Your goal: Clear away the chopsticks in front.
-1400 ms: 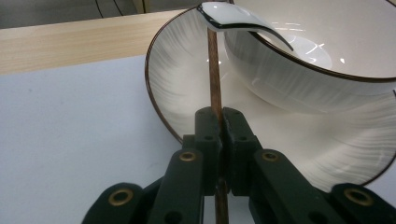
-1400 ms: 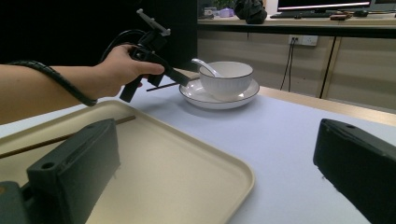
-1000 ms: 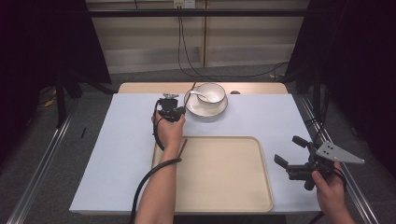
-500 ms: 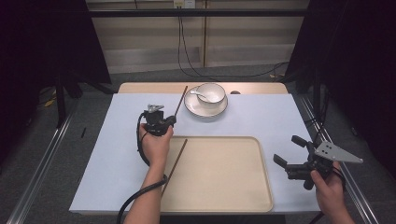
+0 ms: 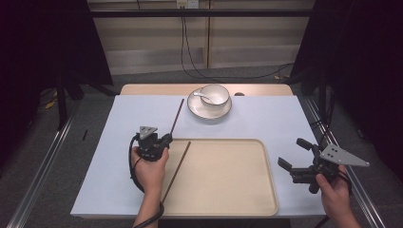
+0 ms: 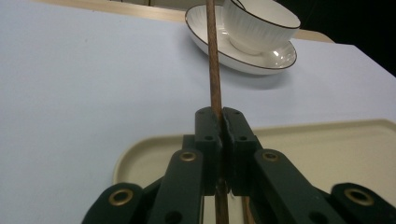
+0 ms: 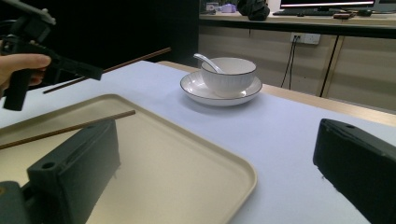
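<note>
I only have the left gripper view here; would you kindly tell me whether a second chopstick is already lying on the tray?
Observer: Yes, the high view shows a second chopstick lying on the tray's left part, its near end past the front rim.
Operator: Thank you. What is my other gripper doing?
Observer: The right gripper is held at the tray's right edge, jaws wide open with nothing between them.
Operator: Is anything inside the bowl?
Observer: A white spoon rests in the bowl, its handle leaning over the rim.
Operator: And is my held chopstick clear of the table?
Observer: In the right gripper view the held chopstick, clamped in the left gripper, hangs above the table.
</note>
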